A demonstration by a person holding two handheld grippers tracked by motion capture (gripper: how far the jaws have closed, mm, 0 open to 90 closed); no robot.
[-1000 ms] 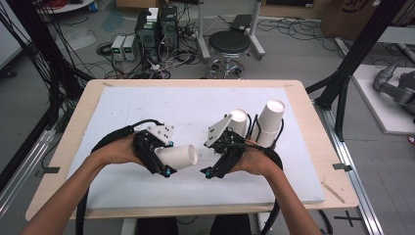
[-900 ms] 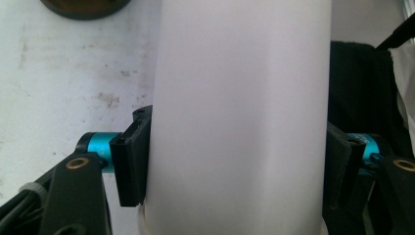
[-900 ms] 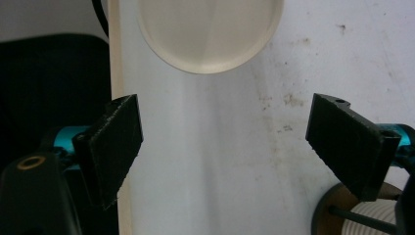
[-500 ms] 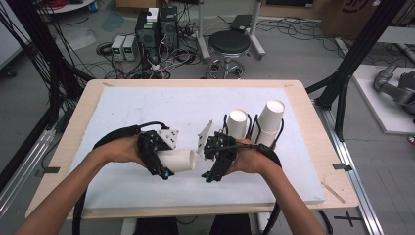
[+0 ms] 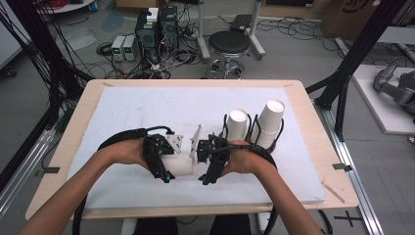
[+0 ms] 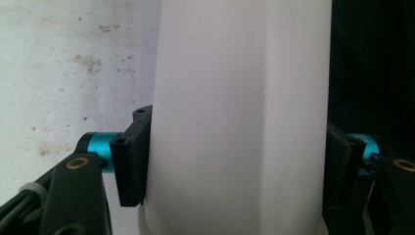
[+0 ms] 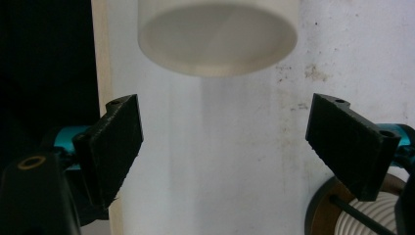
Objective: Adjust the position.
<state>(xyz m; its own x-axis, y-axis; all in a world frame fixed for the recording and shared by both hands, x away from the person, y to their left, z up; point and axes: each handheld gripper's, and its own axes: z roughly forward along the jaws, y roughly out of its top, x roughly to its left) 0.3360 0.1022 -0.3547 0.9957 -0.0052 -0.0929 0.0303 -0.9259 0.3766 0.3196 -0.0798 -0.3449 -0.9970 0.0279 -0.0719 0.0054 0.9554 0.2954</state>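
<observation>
Over a white-padded desk (image 5: 147,107), the left gripper (image 5: 166,169) clamps a white paper cup (image 5: 183,165) held sideways, its far end toward the right gripper (image 5: 203,171), whose jaws stand wide and empty just short of it. Two more cups — one (image 5: 238,123) and another (image 5: 270,117) — already stand in wire holders (image 5: 254,132) behind; this handover, by all appearances, is not yet made.

surface: wooden table (image 5: 313,147) | on it: white foam board (image 5: 161,105) | on board: cup racks (image 5: 266,139)
</observation>
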